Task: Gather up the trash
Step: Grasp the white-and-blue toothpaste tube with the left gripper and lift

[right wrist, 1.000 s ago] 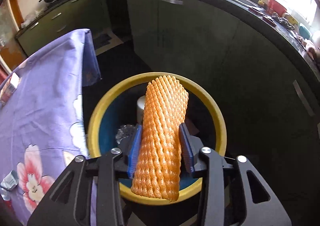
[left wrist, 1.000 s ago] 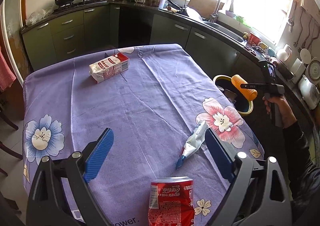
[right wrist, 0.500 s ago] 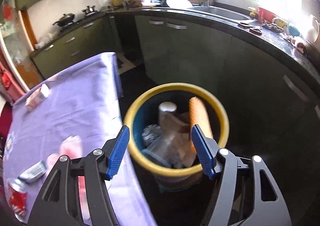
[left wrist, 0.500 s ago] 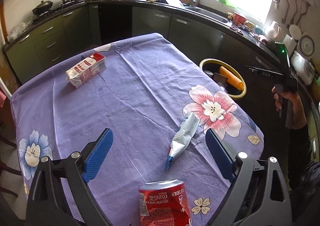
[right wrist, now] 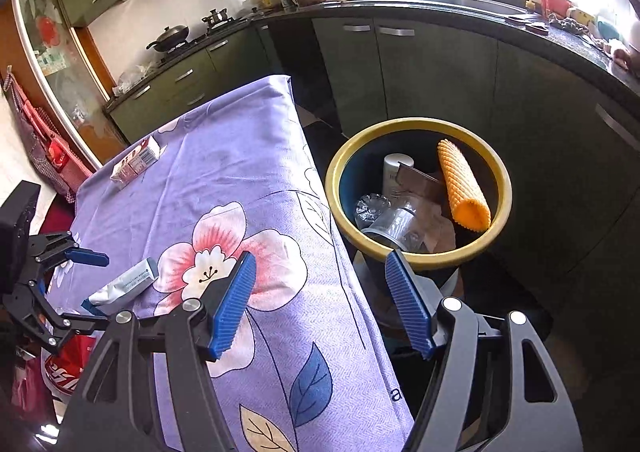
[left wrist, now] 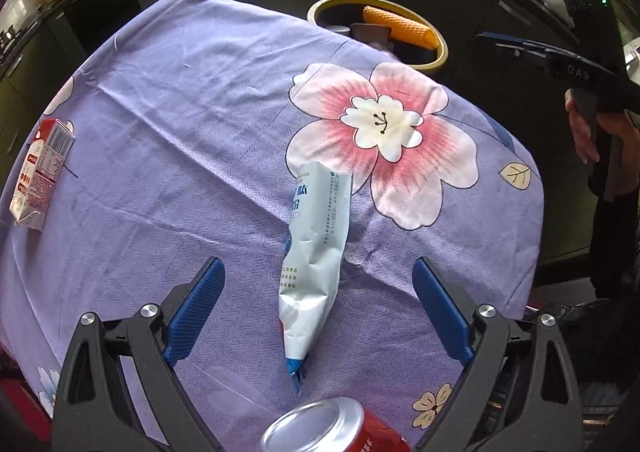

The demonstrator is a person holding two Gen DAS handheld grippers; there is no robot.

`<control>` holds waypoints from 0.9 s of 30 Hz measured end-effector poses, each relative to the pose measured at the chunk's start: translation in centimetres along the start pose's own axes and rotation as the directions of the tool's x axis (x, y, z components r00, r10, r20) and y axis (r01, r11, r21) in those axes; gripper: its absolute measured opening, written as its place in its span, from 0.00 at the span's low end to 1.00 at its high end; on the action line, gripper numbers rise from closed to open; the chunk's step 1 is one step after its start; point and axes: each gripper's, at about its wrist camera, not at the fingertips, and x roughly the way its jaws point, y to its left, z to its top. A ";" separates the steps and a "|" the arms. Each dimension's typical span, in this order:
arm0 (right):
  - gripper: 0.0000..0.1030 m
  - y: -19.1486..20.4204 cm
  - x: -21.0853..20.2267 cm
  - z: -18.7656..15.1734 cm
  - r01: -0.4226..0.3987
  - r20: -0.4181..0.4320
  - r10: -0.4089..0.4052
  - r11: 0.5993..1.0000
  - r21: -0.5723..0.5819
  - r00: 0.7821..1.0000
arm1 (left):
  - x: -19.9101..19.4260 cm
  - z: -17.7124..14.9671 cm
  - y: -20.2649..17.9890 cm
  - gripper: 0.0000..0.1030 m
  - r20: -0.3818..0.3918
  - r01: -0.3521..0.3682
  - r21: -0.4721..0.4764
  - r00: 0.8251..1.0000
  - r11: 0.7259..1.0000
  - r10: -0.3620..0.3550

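Observation:
My left gripper (left wrist: 316,264) hangs open, pointing steeply down, with a crumpled white and blue tube (left wrist: 316,244) lying between its fingers, untouched. A red soda can (left wrist: 332,428) stands just below it at the frame's bottom edge. A red and white milk carton (left wrist: 40,171) lies at the table's far left. My right gripper (right wrist: 320,256) is over the table's corner with its jaws opening and nothing between them. Beyond it the orange foam net (right wrist: 460,187) rests inside the yellow-rimmed bin (right wrist: 416,252).
A purple flowered cloth (right wrist: 240,155) covers the table. The bin stands on the floor off the table's right edge, holding a clear cup, a white bottle and brown paper. Dark green kitchen cabinets (right wrist: 420,71) run behind it. A hand (left wrist: 600,131) grips the right tool.
The right gripper let go of the orange net, which dropped into the bin, then drew back toward the table. The left gripper tipped downward and moved over the tube.

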 end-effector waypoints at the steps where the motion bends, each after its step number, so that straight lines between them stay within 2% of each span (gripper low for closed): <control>1: 0.65 -0.1 0.0 -0.1 -0.003 0.001 0.003 1.000 0.006 1.000 | 0.4 0.1 0.0 0.83 -0.010 -0.005 0.004 1.000 1.000 0.005; 8: 0.65 -0.9 0.4 -0.1 -0.014 -0.006 0.014 1.000 0.024 1.000 | 1.8 0.1 -0.3 0.64 -0.066 -0.016 0.025 0.998 1.000 0.018; 12: 0.65 -1.1 0.6 -0.3 -0.025 -0.009 0.025 0.999 0.033 1.000 | 1.8 0.2 -0.5 0.58 -0.065 -0.030 0.046 0.997 0.999 0.033; 25: 0.65 -0.7 0.4 -0.4 -0.031 -0.011 0.031 0.999 0.025 0.999 | 1.0 -0.4 -0.1 0.27 -0.065 -0.038 0.049 0.997 0.998 0.042; 27: 0.65 -0.7 0.4 -0.4 -0.031 -0.011 0.032 0.999 0.025 0.999 | 1.0 -0.4 -0.1 0.26 -0.067 -0.037 0.045 0.997 0.998 0.040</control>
